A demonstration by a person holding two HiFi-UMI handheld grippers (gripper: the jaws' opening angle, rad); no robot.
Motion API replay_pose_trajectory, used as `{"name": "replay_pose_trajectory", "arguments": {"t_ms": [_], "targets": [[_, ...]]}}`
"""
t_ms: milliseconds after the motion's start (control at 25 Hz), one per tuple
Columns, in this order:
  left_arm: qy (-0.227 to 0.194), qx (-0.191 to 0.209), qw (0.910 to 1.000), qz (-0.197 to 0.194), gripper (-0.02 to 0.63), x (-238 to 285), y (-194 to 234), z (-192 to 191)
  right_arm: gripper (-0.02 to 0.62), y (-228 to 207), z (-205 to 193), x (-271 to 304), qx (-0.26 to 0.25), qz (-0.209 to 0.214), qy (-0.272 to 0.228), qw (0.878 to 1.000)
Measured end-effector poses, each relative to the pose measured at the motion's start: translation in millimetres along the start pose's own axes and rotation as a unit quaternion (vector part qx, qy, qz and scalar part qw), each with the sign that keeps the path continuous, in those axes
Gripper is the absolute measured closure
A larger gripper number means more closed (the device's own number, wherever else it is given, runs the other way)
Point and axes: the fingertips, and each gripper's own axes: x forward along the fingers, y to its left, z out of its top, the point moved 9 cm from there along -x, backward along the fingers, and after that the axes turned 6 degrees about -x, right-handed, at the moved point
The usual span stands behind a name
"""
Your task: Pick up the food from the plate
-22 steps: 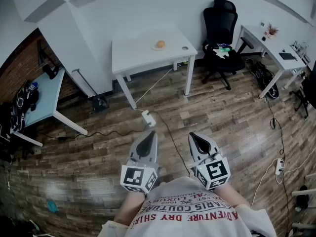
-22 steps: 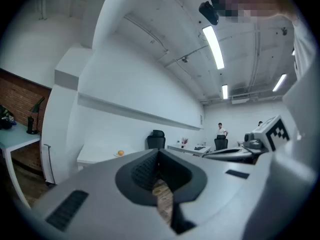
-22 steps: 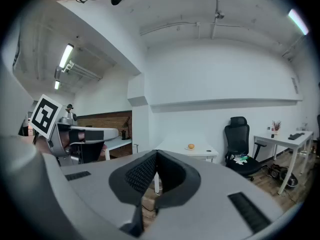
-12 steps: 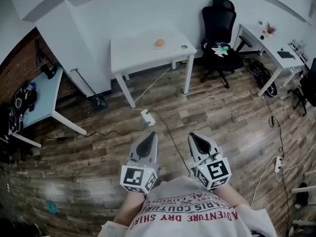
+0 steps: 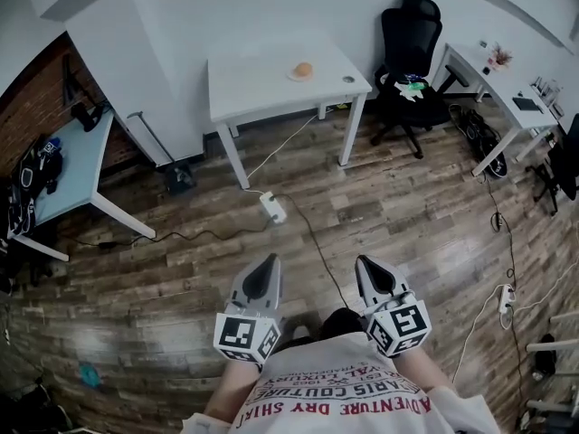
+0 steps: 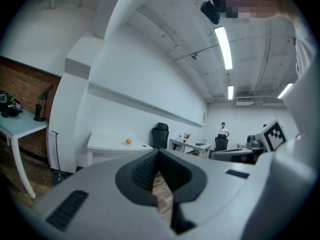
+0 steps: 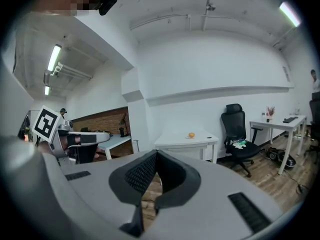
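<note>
An orange round piece of food (image 5: 302, 70) lies on a small plate on the white table (image 5: 262, 93) across the room, by the far wall. It shows small and distant in the left gripper view (image 6: 128, 141) and in the right gripper view (image 7: 191, 135). My left gripper (image 5: 269, 262) and right gripper (image 5: 365, 264) are held side by side close to the person's body, over the wooden floor, far from the table. Both point toward the table with jaws shut and nothing between them.
A black office chair (image 5: 409, 52) stands right of the table, beside a white desk (image 5: 507, 98). A pale blue table (image 5: 63, 170) is at the left. A power strip (image 5: 272, 208) and cables lie on the floor between me and the table. A person (image 6: 223, 130) stands far off.
The head view has shifted: the table and food sit slightly more to the right, and both grippers show lower in the frame and a little further apart. Their jaws stay shut.
</note>
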Motion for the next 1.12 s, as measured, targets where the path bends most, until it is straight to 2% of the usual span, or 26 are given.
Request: {"name": "replay_pose_trajectory", "arguments": {"t_ms": [160,280,400,560,720,800,920,1000,1120], "targets": [[0.001,-0.015,0.9999,0.0,0.6,5,11,-7,0.583,-6,-9,12,0.011,0.002,0.019,1.0],[0.004,-0.011,0.9998,0.019,0.6,17,20,-10,0.583,-18,-10,33,0.007,0.009,0.023,1.0],[0.005,-0.023,0.9989,0.039,0.6,35,37,-10,0.583,-35,-7,64,0.007,0.026,0.017,0.999],[0.005,-0.02,0.9965,0.081,0.6,81,58,-3,0.583,-76,-1,112,0.009,0.05,0.003,0.999],[0.0,-0.027,0.9948,0.098,0.6,155,58,14,0.583,-141,13,158,0.016,0.067,0.004,0.998],[-0.002,-0.023,0.9954,0.093,0.6,202,47,26,0.582,-180,23,177,0.023,0.077,0.005,0.997],[-0.01,-0.001,0.9973,0.072,0.6,274,25,41,0.583,-239,34,202,0.004,0.085,0.009,0.996],[-0.011,0.018,0.9982,0.056,0.6,319,14,46,0.583,-274,38,219,-0.006,0.08,0.012,0.997],[0.01,0.044,0.9987,0.024,0.6,372,2,48,0.583,-320,40,244,0.0,0.065,0.017,0.998]]}}
